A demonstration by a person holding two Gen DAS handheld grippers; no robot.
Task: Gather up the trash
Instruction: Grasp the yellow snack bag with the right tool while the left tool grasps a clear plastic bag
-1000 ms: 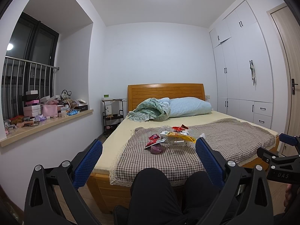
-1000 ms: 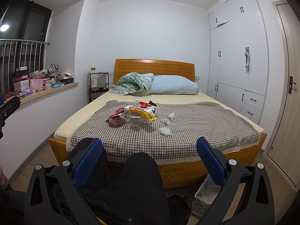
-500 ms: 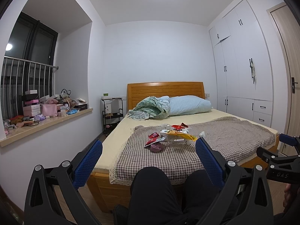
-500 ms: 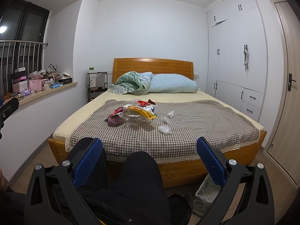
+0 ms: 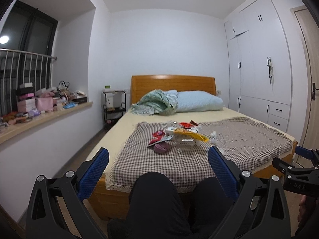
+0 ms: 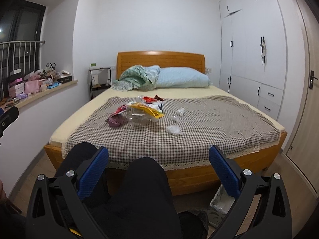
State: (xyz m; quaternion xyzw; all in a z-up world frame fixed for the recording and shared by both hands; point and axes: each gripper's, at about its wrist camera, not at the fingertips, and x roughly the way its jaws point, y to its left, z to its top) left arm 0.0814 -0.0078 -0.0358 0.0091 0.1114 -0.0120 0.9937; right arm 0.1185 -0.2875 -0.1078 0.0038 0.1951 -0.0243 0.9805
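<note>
A heap of trash [image 5: 179,137] [image 6: 139,111] lies on the checked blanket [image 5: 239,145] [image 6: 209,123] of the bed: red wrappers, a yellow packet [image 6: 148,110], a clear plastic tray, a purple lump [image 6: 115,120] and white crumpled tissues [image 6: 174,129]. My left gripper [image 5: 158,165] is open and empty, held well short of the bed above a person's dark-clothed knees [image 5: 153,195]. My right gripper [image 6: 159,164] is likewise open and empty, far from the trash. The right gripper [image 5: 305,167] also shows at the right edge of the left wrist view.
A wooden bed frame [image 6: 199,177] stands ahead, with a pillow [image 6: 181,77] and rumpled green quilt [image 6: 137,77] at the headboard. A white bin [image 6: 221,201] sits on the floor at the bed's foot. A cluttered windowsill [image 5: 45,115] is left, white wardrobes [image 5: 263,69] right.
Both grippers have drifted a little toward the bed, so the bed and trash look slightly larger. Both stay open and empty.
</note>
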